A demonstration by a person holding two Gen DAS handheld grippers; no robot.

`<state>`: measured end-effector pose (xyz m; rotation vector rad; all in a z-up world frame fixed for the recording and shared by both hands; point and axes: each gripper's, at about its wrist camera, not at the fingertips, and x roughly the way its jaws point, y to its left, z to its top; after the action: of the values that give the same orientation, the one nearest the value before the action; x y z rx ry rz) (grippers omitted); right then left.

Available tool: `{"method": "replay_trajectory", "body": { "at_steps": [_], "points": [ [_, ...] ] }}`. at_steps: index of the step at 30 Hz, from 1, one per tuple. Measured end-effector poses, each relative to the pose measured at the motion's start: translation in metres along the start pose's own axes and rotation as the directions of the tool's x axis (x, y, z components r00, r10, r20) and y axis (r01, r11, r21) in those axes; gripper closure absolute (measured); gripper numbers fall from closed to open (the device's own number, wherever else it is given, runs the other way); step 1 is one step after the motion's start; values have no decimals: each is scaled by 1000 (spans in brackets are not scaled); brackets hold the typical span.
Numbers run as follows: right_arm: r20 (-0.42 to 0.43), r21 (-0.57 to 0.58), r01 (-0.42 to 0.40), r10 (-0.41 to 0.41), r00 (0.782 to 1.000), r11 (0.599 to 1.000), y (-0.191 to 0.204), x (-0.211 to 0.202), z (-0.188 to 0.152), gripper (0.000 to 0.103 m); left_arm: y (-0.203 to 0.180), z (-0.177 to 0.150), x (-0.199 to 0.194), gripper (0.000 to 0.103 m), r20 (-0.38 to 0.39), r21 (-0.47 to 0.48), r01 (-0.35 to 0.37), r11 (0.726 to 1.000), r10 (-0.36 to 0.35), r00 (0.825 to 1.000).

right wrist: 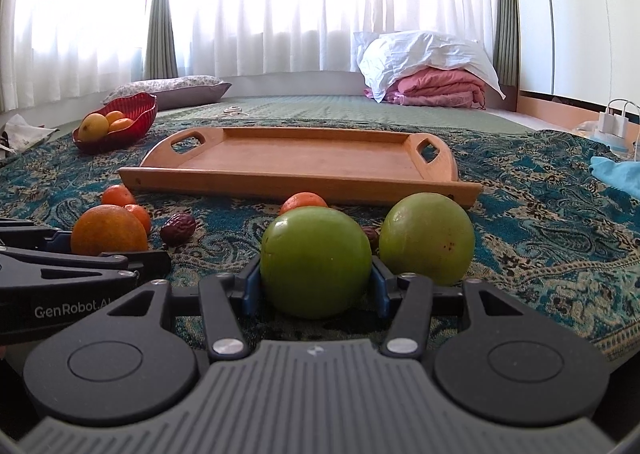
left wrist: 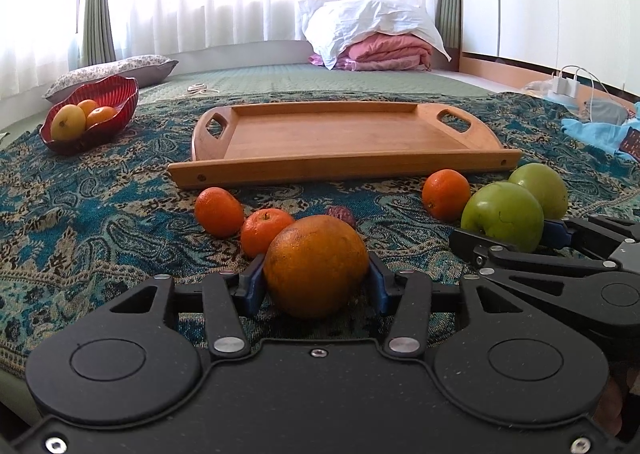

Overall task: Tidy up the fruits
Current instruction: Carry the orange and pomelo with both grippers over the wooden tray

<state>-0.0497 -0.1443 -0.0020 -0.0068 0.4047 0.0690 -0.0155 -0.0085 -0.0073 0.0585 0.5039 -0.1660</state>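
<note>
My left gripper [left wrist: 316,286] is shut on a large orange [left wrist: 316,264] low over the patterned cloth. My right gripper [right wrist: 316,288] is shut on a green apple [right wrist: 316,260]; it also shows in the left wrist view [left wrist: 502,213]. A second green apple [right wrist: 426,238] lies just right of it. Three small tangerines [left wrist: 219,211] [left wrist: 264,230] [left wrist: 446,193] and a dark red date [right wrist: 178,229] lie on the cloth. An empty wooden tray [left wrist: 340,133] sits beyond them.
A red bowl [left wrist: 116,93] with a yellow fruit and tangerines stands at the far left. Pillows and folded bedding [left wrist: 384,49] lie at the back. A blue cloth [left wrist: 596,129] and chargers are at the right.
</note>
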Motion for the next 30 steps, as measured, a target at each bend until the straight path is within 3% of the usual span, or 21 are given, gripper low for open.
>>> {"method": "replay_trajectory", "body": {
  "at_steps": [16, 30],
  "points": [
    [81, 46, -8, 4, 997, 999, -2, -18, 8, 48, 1, 23, -10, 57, 51, -14, -30, 999, 31, 998],
    [144, 103, -29, 14, 990, 994, -19, -19, 55, 48, 3, 80, -2, 57, 93, -20, -33, 999, 34, 995]
  ]
}}
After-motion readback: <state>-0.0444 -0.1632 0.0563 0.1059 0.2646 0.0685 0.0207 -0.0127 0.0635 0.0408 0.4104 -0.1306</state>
